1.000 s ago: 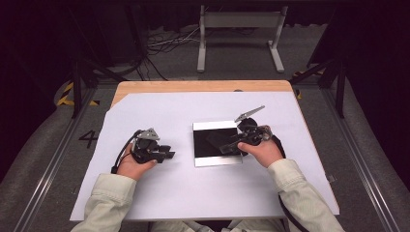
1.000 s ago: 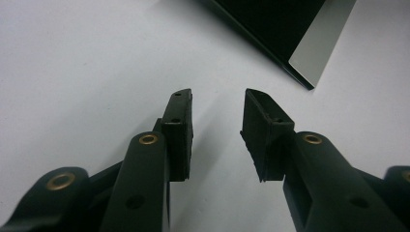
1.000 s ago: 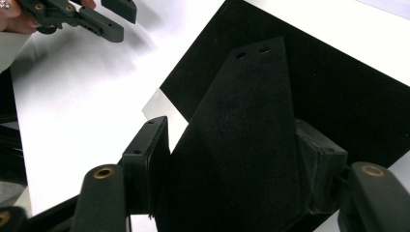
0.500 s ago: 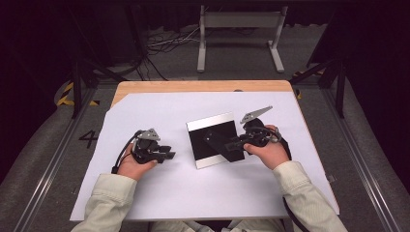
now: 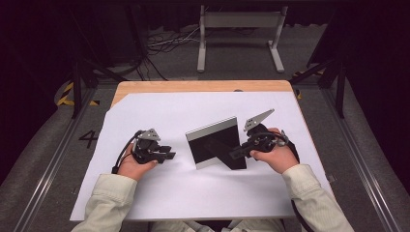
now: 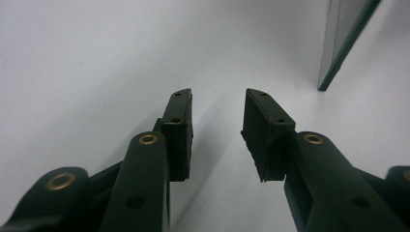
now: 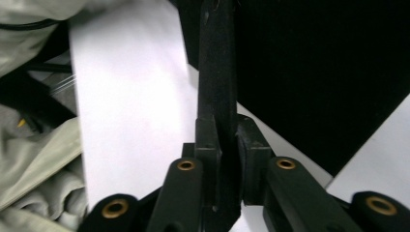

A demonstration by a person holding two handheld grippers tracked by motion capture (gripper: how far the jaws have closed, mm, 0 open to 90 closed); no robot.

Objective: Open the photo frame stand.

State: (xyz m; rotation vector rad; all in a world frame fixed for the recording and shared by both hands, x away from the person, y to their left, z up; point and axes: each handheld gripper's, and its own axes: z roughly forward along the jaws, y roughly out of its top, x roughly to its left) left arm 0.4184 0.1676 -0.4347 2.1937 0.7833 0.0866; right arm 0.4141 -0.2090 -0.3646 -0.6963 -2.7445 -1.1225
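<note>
At the left, the left gripper (image 5: 167, 155) is rested on the white sheet (image 5: 159, 116), held in the left hand (image 5: 129, 164); in the left gripper view its jaws are seen apart with nothing between them, and the near edge of the frame (image 6: 338, 43) is seen ahead and to the side, well clear of them. Near the middle of the table, the frame (image 5: 215, 143) is seen raised on edge and tilted, its lower edge seemingly on the sheet, its dark back turned toward the right hand (image 5: 275, 155). The right gripper (image 5: 237, 152) is clamped on the frame's black stand (image 7: 217, 87), a flat strip pinched between the pads (image 7: 254, 145) in the right gripper view. The step in hand is judged to be the setting up of the frame on its stand. For the next move, the stand would have to be swung out from the back and its foot brought down onto the sheet, while the frame is kept from sliding; the free left gripper could be used to steady the frame's near edge before the grip on the stand is released.
</note>
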